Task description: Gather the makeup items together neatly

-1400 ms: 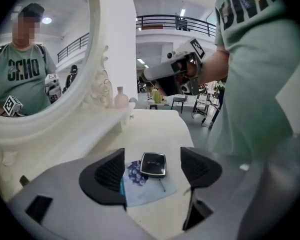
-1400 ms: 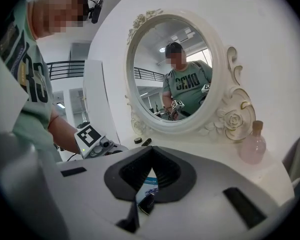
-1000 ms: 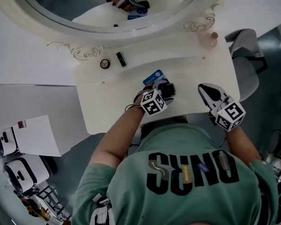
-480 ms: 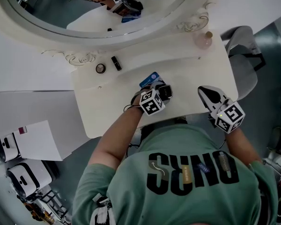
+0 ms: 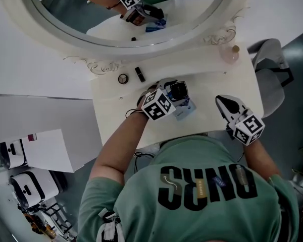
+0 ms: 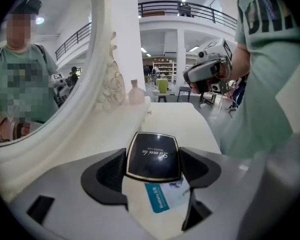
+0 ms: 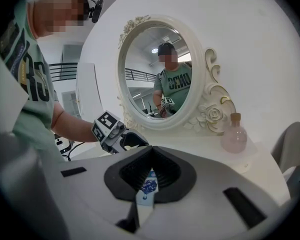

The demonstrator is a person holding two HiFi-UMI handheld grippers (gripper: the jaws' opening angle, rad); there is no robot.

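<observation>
my left gripper [image 5: 173, 93] is clamped on the black compact [image 6: 153, 156], one jaw against each side edge, over the middle of the vanity top [image 5: 212, 82]. the compact is a squarish hard case, glossy lid with a thin gold border and small gold script. i judge it stiff and light but slick, so the side-edge hold suits it better than pinching the lid faces. squeezing harder than needed could pop it out or spring the hinge.

just below it lies a flat blue-and-white sachet [image 5: 185, 110], nearer the front edge. it looks thin and floppy and lies flush on the top, so it would have to be pinched at a raised corner or slid along.

my right gripper [image 5: 221, 101] hangs near the right front edge with its jaws together and nothing in them.

toward the back left edge, under the mirror frame [image 5: 108, 64], sit a small round pot [image 5: 122, 78] and a black lipstick tube [image 5: 140, 74] — close together, both rigid, and the tube may roll. a pink glass bottle [image 5: 232, 54] stands at the back right corner, fragile.
</observation>
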